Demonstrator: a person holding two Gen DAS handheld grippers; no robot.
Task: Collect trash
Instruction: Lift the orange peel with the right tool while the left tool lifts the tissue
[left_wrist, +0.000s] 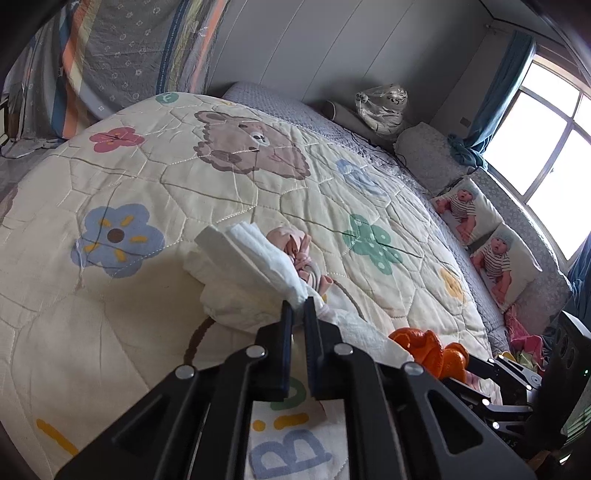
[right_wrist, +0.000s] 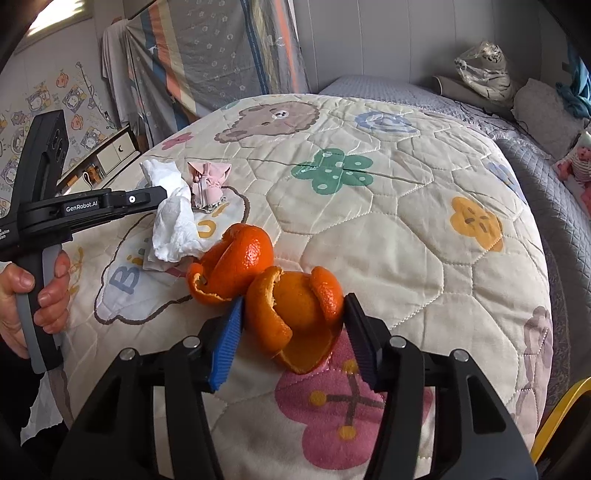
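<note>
My right tool (right_wrist: 293, 319) reaches forward low over the bed, its jaws spread wide on either side of the nearer orange peel (right_wrist: 295, 314), the blue pad (right_wrist: 227, 341) just beside its left edge and the other pad touching or nearly touching its right edge; I cannot tell if they press it. A second orange peel (right_wrist: 236, 264) lies just beyond, touching the first, both on the quilt (right_wrist: 406, 221). Off to the left, my left hand (right_wrist: 33, 299) wraps the grip of the left tool (left_wrist: 298, 314), held level and pointing across the bed. Its jaws are pinched together on the crumpled white tissue (left_wrist: 255, 258), which is bunched against the quilt. A small pink cloth item (right_wrist: 208, 182) lies just past the tissue.
</note>
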